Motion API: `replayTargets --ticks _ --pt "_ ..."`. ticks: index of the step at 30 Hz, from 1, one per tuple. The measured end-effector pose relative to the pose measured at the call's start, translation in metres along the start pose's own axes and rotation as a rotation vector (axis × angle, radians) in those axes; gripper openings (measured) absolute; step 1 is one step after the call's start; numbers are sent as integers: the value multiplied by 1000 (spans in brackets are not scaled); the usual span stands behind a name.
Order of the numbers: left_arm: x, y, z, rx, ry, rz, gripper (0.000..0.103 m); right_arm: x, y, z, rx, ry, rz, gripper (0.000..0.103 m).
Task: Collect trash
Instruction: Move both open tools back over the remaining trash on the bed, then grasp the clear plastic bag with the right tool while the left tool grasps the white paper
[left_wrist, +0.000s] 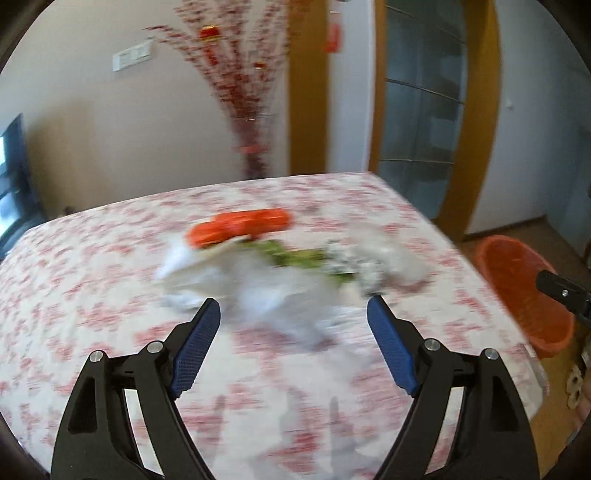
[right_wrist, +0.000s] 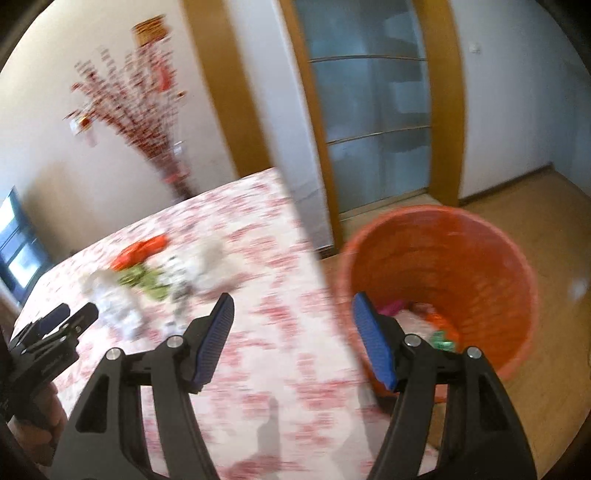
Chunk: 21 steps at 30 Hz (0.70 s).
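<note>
A blurred heap of trash lies mid-table: an orange wrapper (left_wrist: 238, 227), white crumpled paper (left_wrist: 258, 286), a green scrap (left_wrist: 291, 256) and a grey-white wad (left_wrist: 373, 258). My left gripper (left_wrist: 293, 308) hangs open just short of the white paper, nothing between its blue pads. My right gripper (right_wrist: 293, 304) is open and empty over the table's right edge, next to the orange bin (right_wrist: 443, 280), which holds some wrappers (right_wrist: 432, 325). The same heap (right_wrist: 155, 277) appears left of the right gripper, with the left gripper (right_wrist: 77, 315) near it.
The table (left_wrist: 92, 295) wears a white cloth with red print. The bin (left_wrist: 521, 295) stands on the wooden floor off the table's right edge. A red-berry branch decoration (left_wrist: 243, 92) and a glass door (left_wrist: 421, 110) stand behind. A hand (right_wrist: 44, 417) shows low on the left.
</note>
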<state>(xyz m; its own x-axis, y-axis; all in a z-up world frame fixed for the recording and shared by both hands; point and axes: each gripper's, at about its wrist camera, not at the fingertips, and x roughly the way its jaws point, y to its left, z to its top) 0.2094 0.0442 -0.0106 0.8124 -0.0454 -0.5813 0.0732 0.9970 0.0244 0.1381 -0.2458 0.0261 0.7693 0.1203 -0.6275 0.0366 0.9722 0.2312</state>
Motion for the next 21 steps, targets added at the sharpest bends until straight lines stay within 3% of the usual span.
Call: replayTargets --ticks 6,12,14,21 --pt "6 63 -6 -87 25 97 81 24 71 -5 -98 43 91 70" --pt "11 113 -13 -170 44 146 82 50 125 -9 -175 76 153 80" --pt "13 127 -16 -191 49 156 82 60 140 -10 -197 81 166 87" --pt "20 159 -21 -236 61 186 83 95 184 -12 -295 107 170 89"
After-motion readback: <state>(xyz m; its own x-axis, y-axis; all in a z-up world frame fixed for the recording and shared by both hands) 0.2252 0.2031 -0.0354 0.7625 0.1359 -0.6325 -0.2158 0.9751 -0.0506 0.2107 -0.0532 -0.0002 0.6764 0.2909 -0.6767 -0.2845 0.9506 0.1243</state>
